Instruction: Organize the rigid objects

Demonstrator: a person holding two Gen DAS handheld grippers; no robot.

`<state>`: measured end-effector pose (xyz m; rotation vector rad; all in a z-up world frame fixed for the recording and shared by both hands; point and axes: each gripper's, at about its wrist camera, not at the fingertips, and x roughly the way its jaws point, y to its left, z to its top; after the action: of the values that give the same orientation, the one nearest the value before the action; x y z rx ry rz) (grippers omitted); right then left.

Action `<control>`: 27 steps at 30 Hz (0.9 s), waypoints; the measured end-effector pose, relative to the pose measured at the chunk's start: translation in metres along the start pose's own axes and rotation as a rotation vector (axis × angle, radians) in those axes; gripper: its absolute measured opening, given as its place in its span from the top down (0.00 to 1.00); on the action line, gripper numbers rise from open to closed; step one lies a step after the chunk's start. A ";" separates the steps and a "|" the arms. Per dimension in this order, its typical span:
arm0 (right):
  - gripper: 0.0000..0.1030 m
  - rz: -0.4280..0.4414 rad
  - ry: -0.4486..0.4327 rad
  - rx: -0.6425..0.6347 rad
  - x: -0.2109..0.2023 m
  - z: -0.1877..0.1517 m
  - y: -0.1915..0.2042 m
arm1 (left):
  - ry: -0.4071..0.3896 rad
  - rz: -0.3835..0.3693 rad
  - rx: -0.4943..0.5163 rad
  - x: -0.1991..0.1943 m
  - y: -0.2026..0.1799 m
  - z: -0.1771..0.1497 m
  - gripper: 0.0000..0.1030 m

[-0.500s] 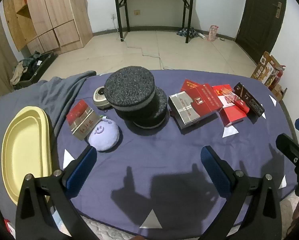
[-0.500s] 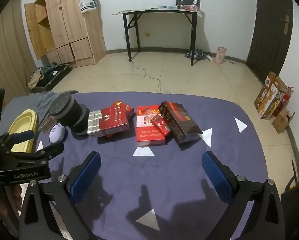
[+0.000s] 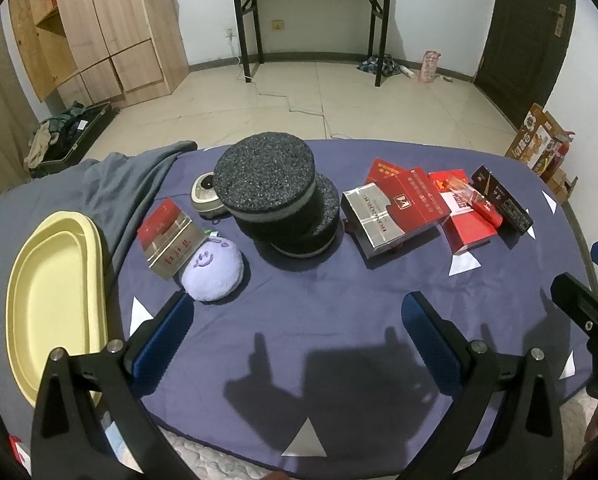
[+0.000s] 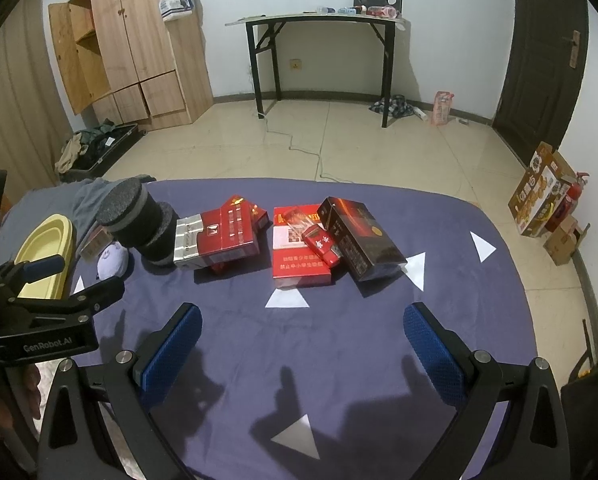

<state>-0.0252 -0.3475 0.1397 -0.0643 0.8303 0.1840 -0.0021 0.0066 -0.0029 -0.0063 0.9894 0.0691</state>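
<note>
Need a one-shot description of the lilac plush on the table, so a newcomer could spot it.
Start at the yellow tray on the left edge of the blue-covered table. Right of it stands a small red and silver box, and against that box's near side lies the lilac plush. It is the only soft, rounded thing there, with a smiling face stitched on; its neighbours are hard boxes and black foam discs.

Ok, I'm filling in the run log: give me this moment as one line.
left gripper open, empty | right gripper open, empty | both above cloth | boxes, foam discs untouched | tray empty
</note>
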 end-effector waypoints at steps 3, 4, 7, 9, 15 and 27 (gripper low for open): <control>0.00 0.000 0.003 -0.003 0.001 0.000 0.000 | 0.003 0.003 0.002 0.000 0.000 0.001 0.00; 0.00 -0.001 0.004 -0.005 0.001 0.000 0.000 | 0.002 0.004 0.001 0.000 0.000 0.001 0.00; 0.00 -0.001 0.004 -0.003 0.001 0.000 0.000 | 0.004 0.003 -0.005 -0.001 0.000 0.002 0.00; 0.00 -0.002 0.006 -0.003 0.001 0.000 0.000 | 0.007 0.000 -0.010 -0.001 0.001 0.001 0.00; 0.00 0.000 0.012 -0.001 0.001 0.000 0.000 | 0.016 -0.004 -0.011 0.000 0.000 -0.001 0.00; 0.00 -0.004 0.021 -0.001 0.004 0.000 0.000 | 0.007 0.005 -0.012 0.000 0.002 0.000 0.00</control>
<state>-0.0227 -0.3472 0.1369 -0.0684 0.8515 0.1805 -0.0019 0.0085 -0.0027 -0.0153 0.9961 0.0798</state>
